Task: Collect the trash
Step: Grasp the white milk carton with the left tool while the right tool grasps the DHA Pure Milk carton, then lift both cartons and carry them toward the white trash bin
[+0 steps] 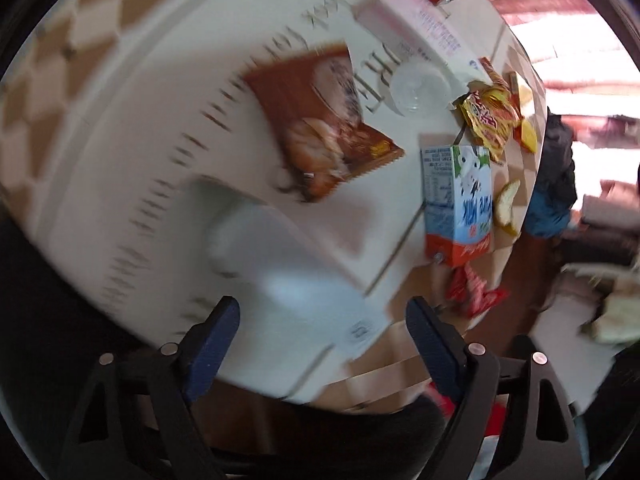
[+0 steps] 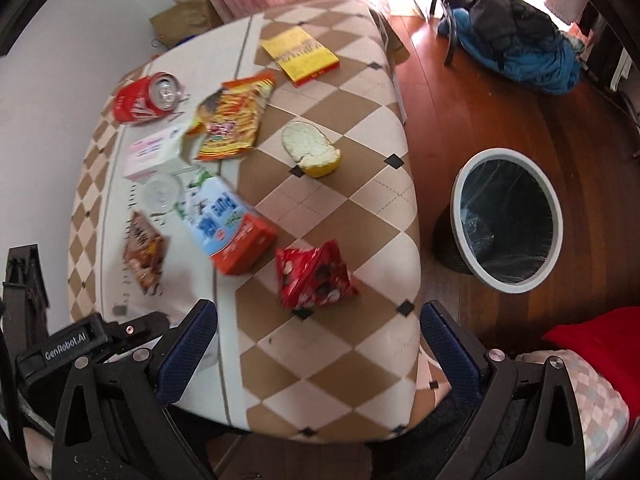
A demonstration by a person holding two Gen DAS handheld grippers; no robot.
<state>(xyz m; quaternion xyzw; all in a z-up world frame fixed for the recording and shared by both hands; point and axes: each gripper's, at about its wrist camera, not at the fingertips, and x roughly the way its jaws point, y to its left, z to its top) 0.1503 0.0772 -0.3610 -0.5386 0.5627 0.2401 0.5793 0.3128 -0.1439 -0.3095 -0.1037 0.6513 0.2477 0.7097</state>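
Note:
Trash lies spread over a checkered table (image 2: 352, 208). In the right wrist view I see a red wrapper (image 2: 316, 276), a blue-and-orange milk carton (image 2: 232, 232), a brown snack bag (image 2: 144, 252), an orange snack bag (image 2: 232, 120), a red can (image 2: 148, 98), a pink box (image 2: 152, 152), a clear cup (image 2: 162, 192), a bread slice (image 2: 312, 148) and a yellow box (image 2: 300, 56). My right gripper (image 2: 320, 340) is open, just short of the red wrapper. My left gripper (image 1: 324, 320) is open over a blurred white object (image 1: 280, 264), near the brown bag (image 1: 320, 128) and the milk carton (image 1: 456, 200).
A lined waste bin (image 2: 508, 220) stands on the wooden floor right of the table. A pile of blue and black clothing (image 2: 512, 48) lies beyond it, by a chair leg. A red cloth (image 2: 600, 340) is at the lower right. A white wall runs along the table's left side.

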